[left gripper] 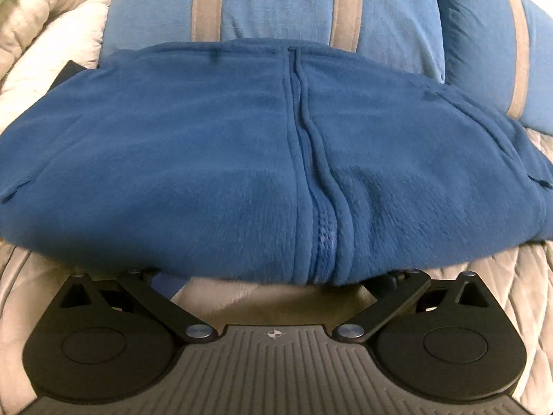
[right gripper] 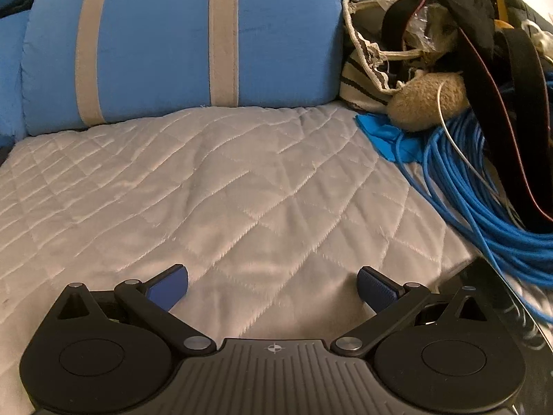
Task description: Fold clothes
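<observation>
A blue fleece garment (left gripper: 242, 159) lies folded on the pale quilted bed cover (left gripper: 511, 276), its zip seam (left gripper: 311, 173) running down the middle. It fills the left wrist view. My left gripper (left gripper: 273, 282) sits at the garment's near edge with its jaws spread wide. Its fingertips are tucked under the fleece hem and hidden; only a bit of the left pad (left gripper: 167, 283) shows. In the right wrist view, my right gripper (right gripper: 273, 288) is open over bare quilt (right gripper: 224, 186), with nothing between its blue pads (right gripper: 169, 290). No garment appears in that view.
Blue pillows with grey stripes (left gripper: 276, 3) (right gripper: 179, 41) stand behind. A white padded blanket (left gripper: 45, 27) lies at the far left. On the right is clutter: a coil of blue cable (right gripper: 484, 214), a plush toy (right gripper: 425, 100), a woven basket (right gripper: 366, 69) and black straps (right gripper: 518, 110).
</observation>
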`<action>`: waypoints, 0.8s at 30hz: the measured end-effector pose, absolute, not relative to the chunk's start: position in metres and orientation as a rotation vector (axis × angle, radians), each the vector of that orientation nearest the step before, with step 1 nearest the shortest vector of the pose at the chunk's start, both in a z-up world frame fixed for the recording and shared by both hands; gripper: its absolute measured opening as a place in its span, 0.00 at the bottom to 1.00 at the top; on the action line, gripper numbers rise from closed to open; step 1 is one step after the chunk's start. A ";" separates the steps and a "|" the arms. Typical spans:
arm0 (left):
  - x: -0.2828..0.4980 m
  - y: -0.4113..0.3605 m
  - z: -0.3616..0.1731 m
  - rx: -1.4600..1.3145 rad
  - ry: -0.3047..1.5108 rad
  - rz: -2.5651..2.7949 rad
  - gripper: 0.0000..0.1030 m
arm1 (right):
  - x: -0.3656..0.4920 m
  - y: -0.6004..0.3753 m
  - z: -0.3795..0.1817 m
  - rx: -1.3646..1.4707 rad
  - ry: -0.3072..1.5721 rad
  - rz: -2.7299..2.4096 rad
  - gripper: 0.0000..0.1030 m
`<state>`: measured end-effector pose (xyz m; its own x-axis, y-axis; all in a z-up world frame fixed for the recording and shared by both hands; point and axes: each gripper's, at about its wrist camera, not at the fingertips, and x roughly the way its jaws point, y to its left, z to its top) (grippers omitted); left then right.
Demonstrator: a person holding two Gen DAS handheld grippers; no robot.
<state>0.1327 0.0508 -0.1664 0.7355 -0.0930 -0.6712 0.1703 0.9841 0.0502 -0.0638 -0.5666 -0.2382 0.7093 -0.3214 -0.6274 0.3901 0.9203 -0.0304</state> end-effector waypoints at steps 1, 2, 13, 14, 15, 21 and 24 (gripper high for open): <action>0.131 0.051 -0.168 0.109 0.713 -0.151 1.00 | -0.063 -0.568 -0.240 0.110 0.664 -0.392 1.00; 0.128 0.051 -0.170 0.106 0.693 -0.151 1.00 | -0.065 -0.569 -0.242 0.115 0.647 -0.390 1.00; 0.122 0.042 -0.172 0.122 0.648 -0.138 1.00 | -0.071 -0.566 -0.244 0.113 0.603 -0.392 1.00; 0.122 0.042 -0.172 0.123 0.648 -0.138 1.00 | -0.071 -0.566 -0.244 0.113 0.603 -0.392 1.00; 0.122 0.042 -0.171 0.121 0.649 -0.138 1.00 | -0.071 -0.566 -0.245 0.113 0.602 -0.393 1.00; 0.124 0.045 -0.170 0.110 0.653 -0.141 1.00 | -0.072 -0.565 -0.245 0.109 0.601 -0.397 1.00; 0.123 0.045 -0.170 0.108 0.655 -0.142 1.00 | -0.072 -0.565 -0.245 0.109 0.600 -0.397 1.00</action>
<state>0.1232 0.0452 -0.1701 0.7841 -0.0976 -0.6129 0.1655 0.9847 0.0550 -0.0715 -0.5652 -0.2447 0.7523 -0.3318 -0.5692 0.3944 0.9188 -0.0142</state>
